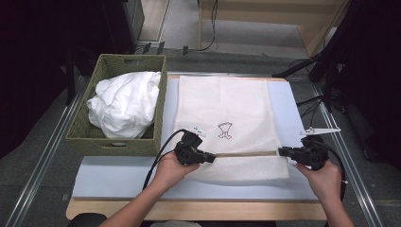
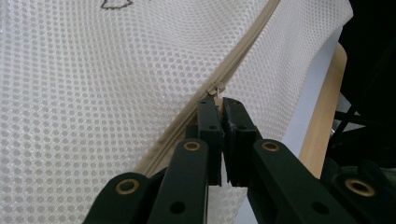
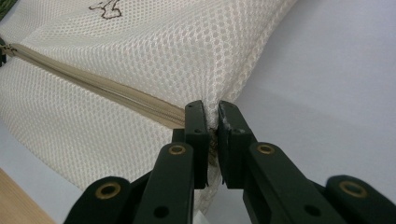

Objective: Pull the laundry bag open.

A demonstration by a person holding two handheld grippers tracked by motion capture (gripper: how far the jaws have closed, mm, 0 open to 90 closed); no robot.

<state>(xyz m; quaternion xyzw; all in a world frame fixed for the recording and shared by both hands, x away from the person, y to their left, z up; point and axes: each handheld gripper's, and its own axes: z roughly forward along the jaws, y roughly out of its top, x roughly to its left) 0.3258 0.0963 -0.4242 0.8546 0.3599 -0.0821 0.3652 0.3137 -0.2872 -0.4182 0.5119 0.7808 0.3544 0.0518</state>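
Between the left gripper's (image 2: 219, 103) black jaws, which stood pinched nearly together, sat the small metal zipper pull (image 2: 216, 88) of the mesh laundry bag (image 1: 227, 113); at the far end of the same zipper, the right gripper (image 3: 212, 108) was likewise clamped narrow, its jaws nipping the bag's seamed edge just where the beige zipper tape (image 3: 93, 86) ran out. Judged from that, the work stood at its very start — both grips were set, one on the pull and one anchoring the opposite end, but the zipper (image 1: 246, 153) itself looked closed along the whole stretch between them, so the opening of the bag was all left to do. The white laundry (image 1: 125, 104) that would presumably go into it lay bunched in the woven green basket (image 1: 163, 94) just left of the bag, untouched. The bag itself lay flat on the pale blue mat (image 1: 118, 177), pale cream, made of an open honeycomb mesh, with a small dark printed emblem (image 1: 225, 130) a little above the zipper near the bag's middle. Its near strip, below the zipper, was puckered slightly upward where the two grippers held it — elsewhere the fabric lay smooth and limp, apparently empty.
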